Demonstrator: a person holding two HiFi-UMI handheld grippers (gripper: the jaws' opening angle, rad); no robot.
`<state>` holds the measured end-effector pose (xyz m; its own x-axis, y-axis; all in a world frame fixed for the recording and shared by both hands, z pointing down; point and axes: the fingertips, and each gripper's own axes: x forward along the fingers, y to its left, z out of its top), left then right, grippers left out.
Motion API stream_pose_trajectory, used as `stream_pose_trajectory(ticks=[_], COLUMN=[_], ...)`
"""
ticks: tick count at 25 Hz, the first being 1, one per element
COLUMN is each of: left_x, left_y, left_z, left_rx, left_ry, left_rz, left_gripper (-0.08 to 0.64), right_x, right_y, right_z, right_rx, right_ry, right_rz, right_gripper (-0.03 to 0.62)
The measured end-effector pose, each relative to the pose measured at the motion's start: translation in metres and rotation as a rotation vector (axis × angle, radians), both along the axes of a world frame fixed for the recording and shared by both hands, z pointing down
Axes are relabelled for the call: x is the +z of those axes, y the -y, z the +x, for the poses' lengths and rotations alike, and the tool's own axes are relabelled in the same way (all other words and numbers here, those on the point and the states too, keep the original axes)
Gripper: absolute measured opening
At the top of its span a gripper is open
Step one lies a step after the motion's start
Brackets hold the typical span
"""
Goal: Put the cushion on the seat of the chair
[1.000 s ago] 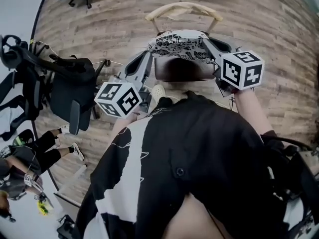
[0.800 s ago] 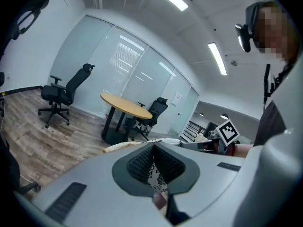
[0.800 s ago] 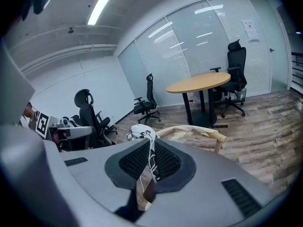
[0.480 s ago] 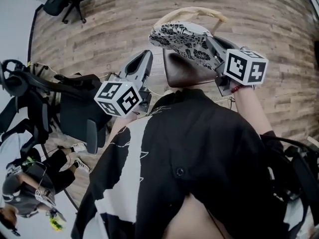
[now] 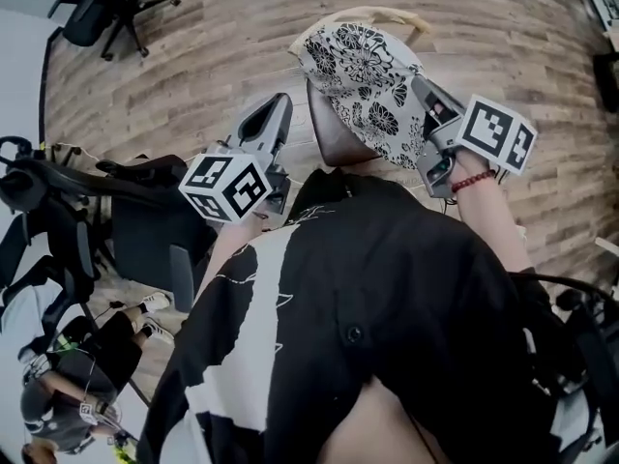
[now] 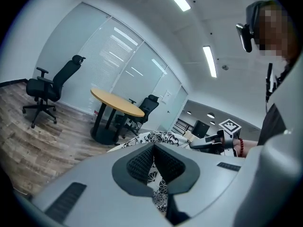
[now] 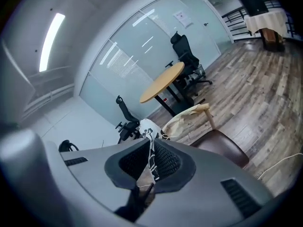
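Note:
The cushion (image 5: 363, 90), white with a black floral print, hangs tilted above the chair, its face turned up toward me. My right gripper (image 5: 418, 85) is shut on its right edge; in the right gripper view the fabric (image 7: 147, 126) runs between the pads. The chair has a brown seat (image 5: 334, 138) and a pale wooden back (image 5: 387, 14). My left gripper (image 5: 280, 104) is to the left of the seat, shut, apart from the cushion. Its view looks at the cushion (image 6: 156, 137) ahead.
A black office chair (image 5: 145, 220) stands close on the left, with another (image 5: 97, 8) farther back. A person (image 5: 58, 404) sits at the lower left. A round wooden table (image 6: 117, 103) and more office chairs stand by the glass wall.
The cushion lay flat over the seat between both grippers. The right gripper has rolled and lifted it so it stands tilted; the left gripper has come away from it.

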<state>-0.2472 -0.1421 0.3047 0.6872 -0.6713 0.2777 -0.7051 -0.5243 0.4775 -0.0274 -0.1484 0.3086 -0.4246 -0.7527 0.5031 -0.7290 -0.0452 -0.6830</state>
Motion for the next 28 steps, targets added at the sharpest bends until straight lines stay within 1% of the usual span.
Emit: stream_pose_trajectory(ticks=[3, 6, 12, 15, 21, 25, 28], left_x=[0.000, 0.004, 0.015, 0.020, 0.033, 0.039, 0.043], left_y=[-0.005, -0.008, -0.017, -0.021, -0.023, -0.026, -0.028], left_z=[0.001, 0.001, -0.007, -0.010, -0.014, -0.007, -0.003], left_rx=[0.010, 0.019, 0.014, 0.015, -0.014, -0.014, -0.026], left_ry=[-0.016, -0.023, -0.027, -0.023, -0.018, -0.009, 0.006], left_rz=[-0.007, -0.019, -0.044, -0.055, -0.079, -0.091, -0.100], left_gripper=[0.015, 0.015, 0.015, 0.015, 0.015, 0.015, 0.015], right_x=[-0.001, 0.001, 0.004, 0.005, 0.019, 0.036, 0.050], right_y=[-0.011, -0.018, -0.021, -0.020, -0.018, -0.017, -0.015], right_z=[-0.002, -0.008, -0.041, -0.049, -0.047, -0.040, -0.038], right_rx=[0.028, 0.036, -0.008, -0.024, -0.037, -0.047, -0.073], right_ry=[-0.008, -0.014, 0.029, 0.025, 0.017, -0.004, -0.010], right_rz=[-0.011, -0.024, -0.044, -0.039, -0.057, -0.074, -0.091], right_gripper=[0.031, 0.031, 0.031, 0.031, 0.031, 0.031, 0.031])
